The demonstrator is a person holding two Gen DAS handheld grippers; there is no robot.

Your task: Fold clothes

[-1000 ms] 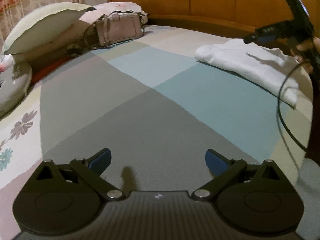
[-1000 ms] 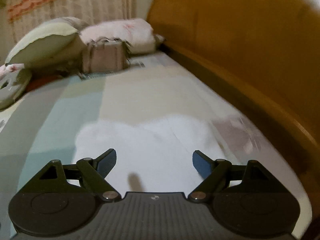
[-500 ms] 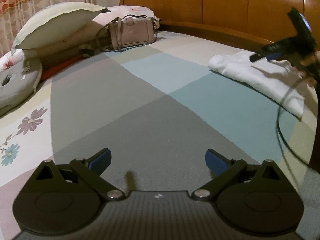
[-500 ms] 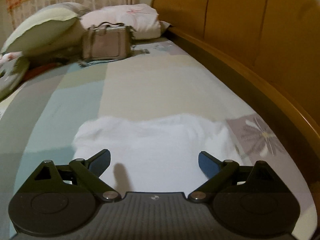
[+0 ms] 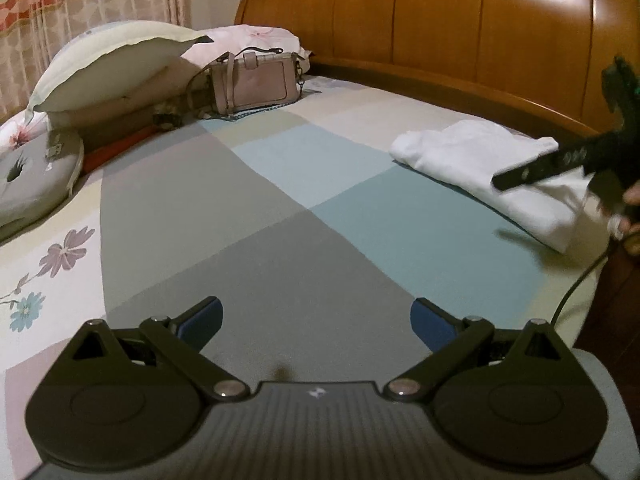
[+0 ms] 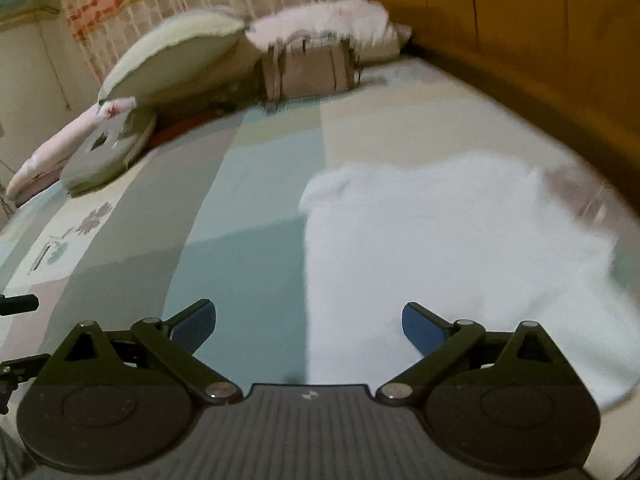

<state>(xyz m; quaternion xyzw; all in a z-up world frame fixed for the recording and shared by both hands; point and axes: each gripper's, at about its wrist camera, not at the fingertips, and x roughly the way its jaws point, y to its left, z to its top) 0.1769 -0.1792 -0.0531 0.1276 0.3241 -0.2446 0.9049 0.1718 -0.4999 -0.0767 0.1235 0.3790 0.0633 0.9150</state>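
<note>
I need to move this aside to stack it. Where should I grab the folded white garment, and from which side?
Probably the thick folded edge of the white garment facing the teal patch of the bedspread, approached low from that open side. The layers stack there, so one pinch should catch them all; the headboard crowds the far side. The right gripper is already over it, jaws open.

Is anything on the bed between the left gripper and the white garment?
Nothing visible. Only bare patchwork bedspread lies between the open left gripper and the white garment. The pink handbag sits far off by the pillows.
</note>
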